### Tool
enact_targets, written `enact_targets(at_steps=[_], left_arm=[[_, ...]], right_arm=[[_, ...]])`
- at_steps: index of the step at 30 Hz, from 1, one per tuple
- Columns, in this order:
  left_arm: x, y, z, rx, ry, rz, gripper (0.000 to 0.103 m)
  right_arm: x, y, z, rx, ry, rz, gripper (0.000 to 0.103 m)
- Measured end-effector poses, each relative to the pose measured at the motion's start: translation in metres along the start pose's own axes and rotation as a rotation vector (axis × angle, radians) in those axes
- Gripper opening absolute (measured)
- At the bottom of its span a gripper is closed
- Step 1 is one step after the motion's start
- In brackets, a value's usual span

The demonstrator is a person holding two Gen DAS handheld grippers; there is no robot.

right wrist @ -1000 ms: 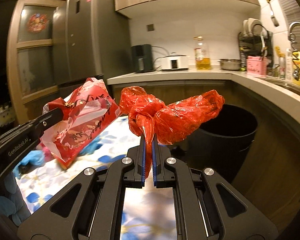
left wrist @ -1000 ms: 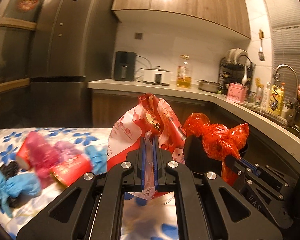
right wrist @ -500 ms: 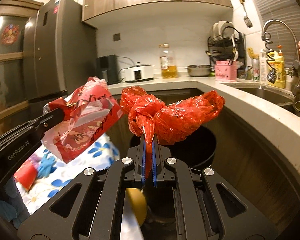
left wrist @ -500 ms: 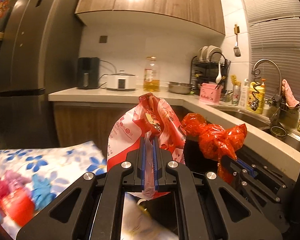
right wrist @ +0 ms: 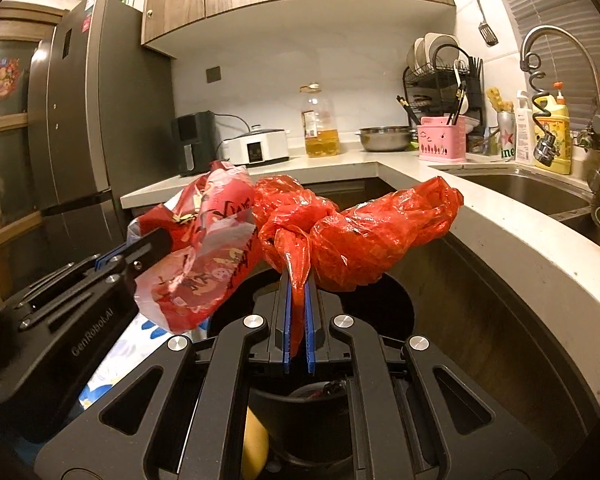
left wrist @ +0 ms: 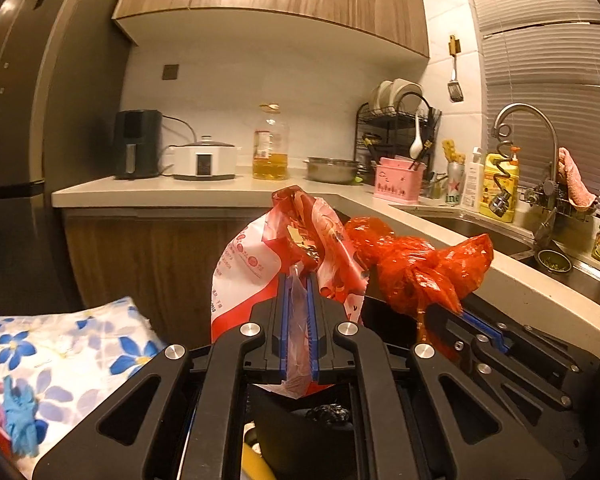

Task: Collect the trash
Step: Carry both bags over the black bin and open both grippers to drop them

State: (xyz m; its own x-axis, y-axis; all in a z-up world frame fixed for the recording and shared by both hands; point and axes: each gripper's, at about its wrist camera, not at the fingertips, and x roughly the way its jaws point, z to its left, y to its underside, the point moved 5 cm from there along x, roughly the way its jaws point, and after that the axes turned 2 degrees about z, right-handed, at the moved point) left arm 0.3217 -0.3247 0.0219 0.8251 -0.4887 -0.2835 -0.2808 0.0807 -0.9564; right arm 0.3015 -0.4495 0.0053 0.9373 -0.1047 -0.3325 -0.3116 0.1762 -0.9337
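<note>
My left gripper (left wrist: 299,280) is shut on a red and white printed plastic bag (left wrist: 260,264), which stands up from its blue pads. My right gripper (right wrist: 296,276) is shut on a knotted crumpled red plastic bag (right wrist: 364,236). Both bags hang side by side over the open mouth of a black trash bin (right wrist: 396,304), whose inside shows dark scraps and something yellow (right wrist: 256,448). In the left wrist view the red bag (left wrist: 416,264) and the right gripper (left wrist: 466,316) sit to the right. In the right wrist view the printed bag (right wrist: 204,256) and the left gripper (right wrist: 156,242) sit to the left.
A table with a blue-flowered cloth (left wrist: 60,352) lies at the left, with a blue glove (left wrist: 20,412) and other trash on it. A curved white countertop (right wrist: 500,220) wraps behind and right of the bin, bearing appliances, an oil bottle (right wrist: 320,124) and a sink (right wrist: 540,196).
Both grippers have carried their bags to the right, from above the flowered table to above the black bin. The table has slid toward the left edge of both views.
</note>
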Motion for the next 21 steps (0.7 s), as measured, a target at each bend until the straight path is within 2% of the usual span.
enact_targets(at_steps=[5,7,9,13,18,21], left_arm=[[0.015,0.004,0.0,-0.004,0.022,0.028,0.011],[0.019,0.004,0.0,-0.003,0.032,0.032,0.018],[0.021,0.006,-0.002,0.008,0.039,0.028,0.031],[0.025,0.01,0.0,0.012,0.033,0.037,0.041],[0.02,0.008,0.018,-0.046,0.004,0.021,0.061],[0.013,0.008,0.026,-0.057,-0.022,0.02,0.068]], right_arm=[[0.015,0.0,-0.005,-0.012,-0.002,0.031,0.009],[0.018,-0.001,-0.007,-0.014,0.004,0.032,0.013],[0.021,0.0,-0.009,-0.003,0.003,0.04,0.022],[0.024,0.005,-0.015,0.007,0.02,0.048,0.031],[0.024,0.011,-0.02,0.026,0.042,0.065,0.041],[0.022,0.014,-0.02,0.03,0.05,0.071,0.047]])
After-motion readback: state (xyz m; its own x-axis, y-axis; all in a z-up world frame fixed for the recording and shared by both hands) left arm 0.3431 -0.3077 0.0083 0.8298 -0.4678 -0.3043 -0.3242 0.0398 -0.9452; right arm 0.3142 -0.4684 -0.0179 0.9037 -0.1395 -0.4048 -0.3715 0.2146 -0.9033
